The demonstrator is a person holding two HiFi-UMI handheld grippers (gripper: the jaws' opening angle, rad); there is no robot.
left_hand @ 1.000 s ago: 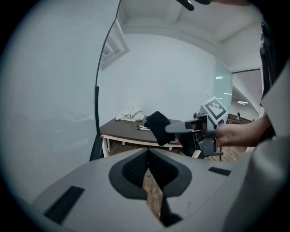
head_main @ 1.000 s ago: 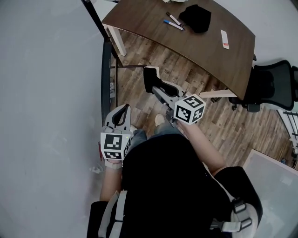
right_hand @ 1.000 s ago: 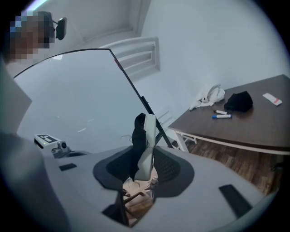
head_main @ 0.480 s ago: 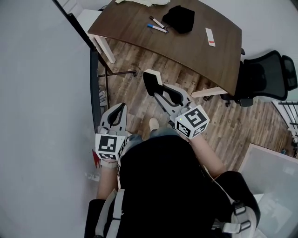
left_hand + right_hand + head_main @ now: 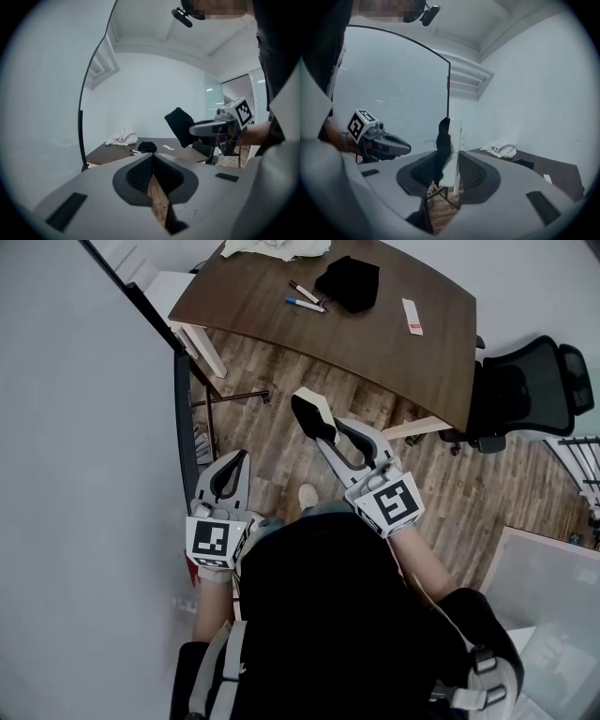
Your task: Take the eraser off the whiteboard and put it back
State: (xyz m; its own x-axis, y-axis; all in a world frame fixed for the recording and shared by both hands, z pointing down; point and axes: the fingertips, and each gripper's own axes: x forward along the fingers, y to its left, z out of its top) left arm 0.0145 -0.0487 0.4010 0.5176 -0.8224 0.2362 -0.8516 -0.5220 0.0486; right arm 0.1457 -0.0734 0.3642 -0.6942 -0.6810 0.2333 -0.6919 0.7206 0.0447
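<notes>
Whiteboard (image 5: 75, 521) at left; eraser (image 5: 310, 414) off it, clamped in right hand-held gripper (image 5: 324, 433); left hand-held gripper (image 5: 233, 463) closed, empty. Return pending.

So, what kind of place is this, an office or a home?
Most likely an office or a meeting room. There is a large white whiteboard in a black frame, a curved dark brown wooden table with marker pens on it, and a black office chair.
</notes>
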